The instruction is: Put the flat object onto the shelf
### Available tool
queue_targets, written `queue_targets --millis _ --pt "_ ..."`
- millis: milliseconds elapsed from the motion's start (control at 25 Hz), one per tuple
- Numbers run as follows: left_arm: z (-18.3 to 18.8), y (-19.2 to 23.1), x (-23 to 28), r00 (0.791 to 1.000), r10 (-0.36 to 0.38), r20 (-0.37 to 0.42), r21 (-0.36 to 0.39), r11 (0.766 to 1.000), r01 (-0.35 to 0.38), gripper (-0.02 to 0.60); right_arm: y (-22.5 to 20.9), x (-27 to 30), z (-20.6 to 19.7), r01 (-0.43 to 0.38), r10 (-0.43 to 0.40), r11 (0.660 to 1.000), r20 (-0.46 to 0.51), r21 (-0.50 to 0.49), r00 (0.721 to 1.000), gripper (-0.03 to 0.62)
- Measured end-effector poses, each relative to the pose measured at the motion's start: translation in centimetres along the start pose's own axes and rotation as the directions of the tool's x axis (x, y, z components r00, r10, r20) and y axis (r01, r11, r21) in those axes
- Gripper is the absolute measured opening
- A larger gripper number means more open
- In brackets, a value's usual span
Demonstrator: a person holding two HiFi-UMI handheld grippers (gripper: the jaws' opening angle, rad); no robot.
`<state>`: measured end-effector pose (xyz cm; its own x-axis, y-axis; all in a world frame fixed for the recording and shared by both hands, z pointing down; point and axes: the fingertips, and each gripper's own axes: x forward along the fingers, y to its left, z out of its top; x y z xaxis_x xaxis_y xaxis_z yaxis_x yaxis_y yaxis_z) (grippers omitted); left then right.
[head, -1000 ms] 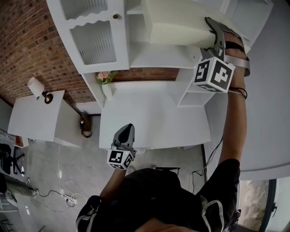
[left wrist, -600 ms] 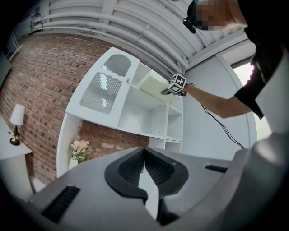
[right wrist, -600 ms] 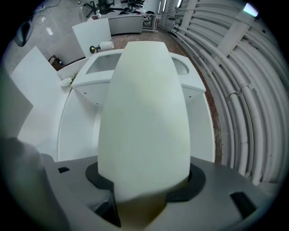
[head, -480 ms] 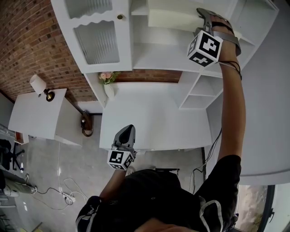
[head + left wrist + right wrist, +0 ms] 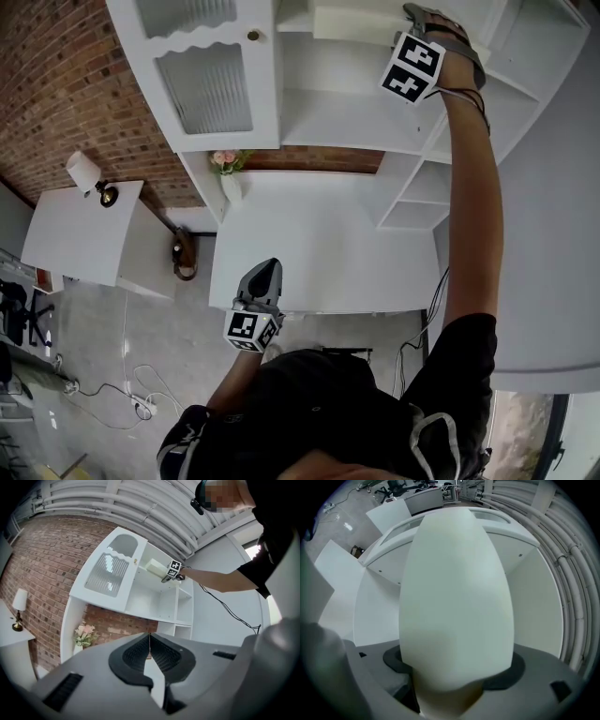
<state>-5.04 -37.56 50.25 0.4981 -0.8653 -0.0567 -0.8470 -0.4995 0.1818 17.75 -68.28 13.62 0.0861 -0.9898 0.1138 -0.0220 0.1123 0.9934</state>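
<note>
Right gripper view shows flat object (image 5: 457,597) pale, smooth, featureless.

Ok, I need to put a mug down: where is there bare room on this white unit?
The desk top is bare from the flower vase across to the cubbies. The middle shelf above it is bare too. The top shelf is crowded: the flat object sits there.

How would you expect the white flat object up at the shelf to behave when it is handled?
The flat object looks stiff: it juts straight, without sagging. Probably light, as a single outstretched arm manages it. Its smooth, plain faces may slide easily.
</note>
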Motion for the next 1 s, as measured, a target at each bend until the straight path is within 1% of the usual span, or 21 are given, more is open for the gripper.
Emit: queue_targets --millis 440,520,680,800,1000 --pt "-0.2 1.6 1.6 1.0 0.03 -0.006 -0.001 1.0 -0.03 0.014 0.1 5.5 1.1 -0.064 0.064 0.998 -0.033 0.003 0.997 0.422" --pt "-0.4 2.0 1.6 0.999 0.037 -0.007 -0.004 0.999 -0.037 0.013 0.1 5.7 1.0 -0.071 0.072 0.997 -0.039 0.006 0.997 0.43" --pt "-0.8 2.4 1.6 0.999 0.047 -0.015 -0.009 0.999 -0.047 0.012 -0.2 5.7 1.2 -0.054 0.055 0.998 -0.033 0.011 0.998 0.44" --pt "-0.8 1.7 1.7 0.999 0.031 -0.017 -0.007 0.999 -0.031 0.014 0.0 5.8 1.3 -0.06 0.06 0.998 -0.029 0.004 0.998 0.44" --pt "-0.4 0.5 1.3 1.0 0.008 -0.016 -0.001 1.0 -0.008 0.014 0.2 5.0 1.1 -0.097 0.097 0.995 -0.011 0.0 0.995 0.443"
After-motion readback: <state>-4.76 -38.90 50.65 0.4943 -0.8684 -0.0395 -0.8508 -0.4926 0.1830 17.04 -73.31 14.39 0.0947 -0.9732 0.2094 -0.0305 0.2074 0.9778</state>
